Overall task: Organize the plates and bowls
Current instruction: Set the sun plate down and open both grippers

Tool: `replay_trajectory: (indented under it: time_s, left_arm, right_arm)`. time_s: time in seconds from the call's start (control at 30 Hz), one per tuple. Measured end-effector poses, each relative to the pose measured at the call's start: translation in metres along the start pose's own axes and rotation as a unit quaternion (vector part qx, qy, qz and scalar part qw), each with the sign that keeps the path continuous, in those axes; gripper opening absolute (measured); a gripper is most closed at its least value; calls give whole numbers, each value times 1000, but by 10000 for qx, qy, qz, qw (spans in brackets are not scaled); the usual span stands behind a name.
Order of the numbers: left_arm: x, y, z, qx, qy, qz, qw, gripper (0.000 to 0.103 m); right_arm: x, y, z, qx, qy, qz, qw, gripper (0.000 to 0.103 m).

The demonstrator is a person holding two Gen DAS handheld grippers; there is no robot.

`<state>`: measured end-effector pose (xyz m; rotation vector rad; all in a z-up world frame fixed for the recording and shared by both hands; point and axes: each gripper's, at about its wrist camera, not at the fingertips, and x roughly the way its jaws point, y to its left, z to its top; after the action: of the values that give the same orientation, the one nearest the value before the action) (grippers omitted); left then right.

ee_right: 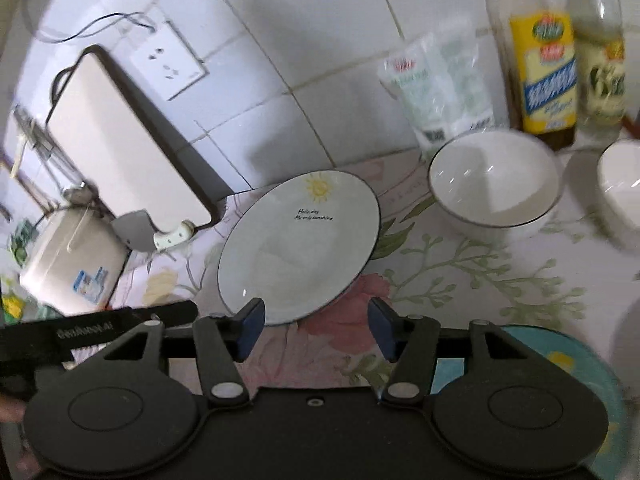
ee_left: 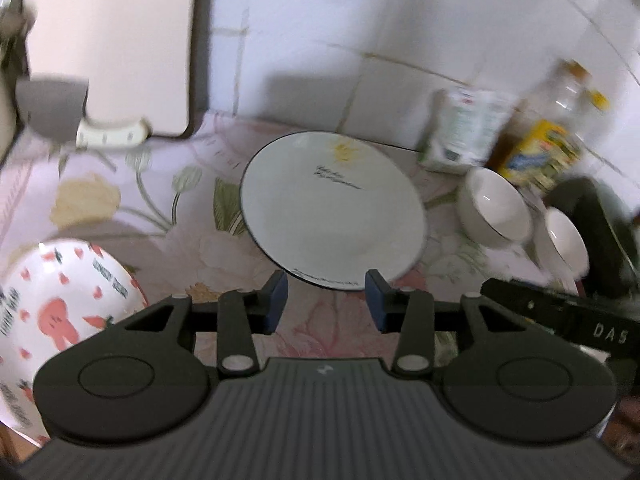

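Both grippers empty, fingers spread: left gripper (ee_left: 326, 300); right gripper (ee_right: 316, 328); white plate (ee_left: 332, 208) flat on floral cloth (ee_left: 120, 208), just beyond both; two bowls (ee_right: 494, 184) right of it; patterned bowl (ee_left: 60, 304) near left; bottles (ee_right: 544, 60) far right.

Open floral desk (ee_right: 460, 272) is seen between the sun plate (ee_right: 298, 246) and the near white bowl (ee_right: 494, 184), and more lies left of the plate toward the cutting board (ee_left: 108, 44). The back is closed off by the tiled wall (ee_right: 304, 40), a pouch (ee_right: 440, 80) and two bottles (ee_right: 542, 72). The left side is blocked by a patterned bowl (ee_left: 60, 304), the near right by a teal plate (ee_right: 580, 364).
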<state>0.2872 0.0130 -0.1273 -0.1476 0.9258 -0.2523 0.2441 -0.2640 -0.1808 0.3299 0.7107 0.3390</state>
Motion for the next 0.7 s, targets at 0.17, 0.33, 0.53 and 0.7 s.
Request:
replay_trajectory:
  time_s: [0.17,0.33,0.53,0.7]
  left_arm:
    - [-38,-26,-8,680,-183,-105,9975,45]
    - [-69,-51,-21,1102,-276,-277,9931,51]
    - [-86,-81,-43,1546,-294,-438,9866,56]
    - [-86,-103,-64,1801,-230,-611,9815,62]
  right_arm:
    - [-54,1,-14,-243,-259,160,9992,62]
    - [-108,-2,-34,-476,-594,140,9970,62]
    - [-155,-23,-65,-465,-948,128,9943,62]
    - [-181,-41,-96,-498,-1168,-60,9919,62]
